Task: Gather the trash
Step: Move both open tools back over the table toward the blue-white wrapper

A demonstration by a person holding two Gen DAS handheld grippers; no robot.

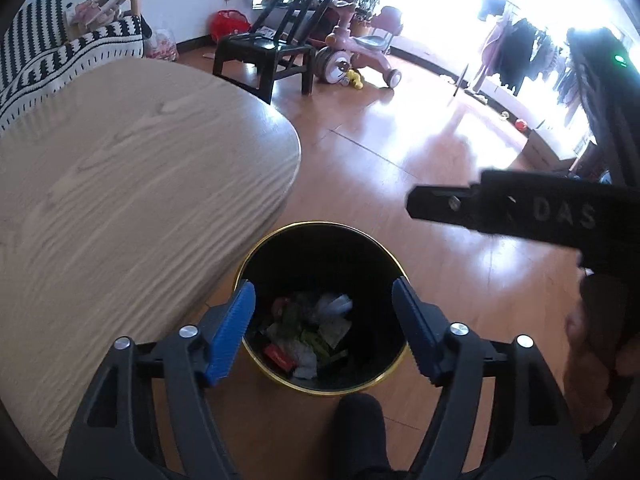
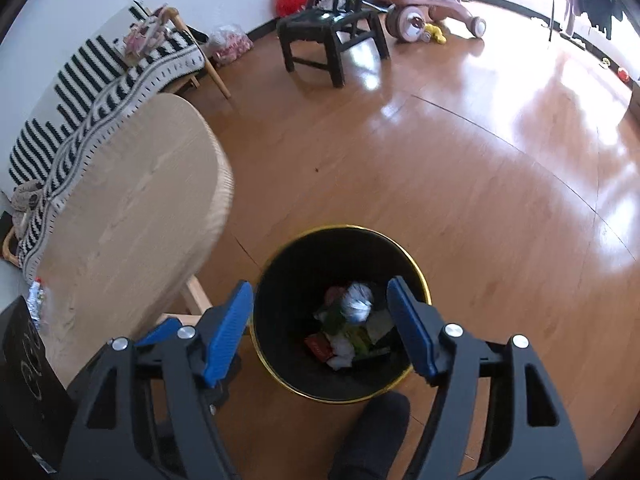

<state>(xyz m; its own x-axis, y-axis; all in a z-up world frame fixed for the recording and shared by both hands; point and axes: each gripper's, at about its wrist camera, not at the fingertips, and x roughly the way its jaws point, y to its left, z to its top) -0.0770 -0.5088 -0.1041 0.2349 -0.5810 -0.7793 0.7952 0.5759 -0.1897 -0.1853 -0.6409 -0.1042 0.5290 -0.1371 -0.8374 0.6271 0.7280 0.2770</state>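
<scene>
A black trash bin with a gold rim (image 1: 256, 252) (image 2: 280, 252) stands on the wooden floor beside the round table. Inside lie crumpled paper, wrappers and a red packet (image 1: 312, 332) (image 2: 348, 332). My left gripper (image 1: 324, 332) is open and empty, held above the bin's mouth. My right gripper (image 2: 320, 328) is also open and empty above the bin. A white crumpled piece (image 2: 360, 300) looks blurred over the pile. The right gripper's black body (image 1: 520, 212) shows at the right of the left wrist view.
A round light-wood table (image 1: 120, 184) (image 2: 132, 208) stands left of the bin. A plastic bottle (image 2: 38, 298) lies at its near edge. A black chair (image 1: 272, 52) and pink tricycle (image 1: 360, 48) stand further back. A dark-socked foot (image 1: 360, 428) is just before the bin.
</scene>
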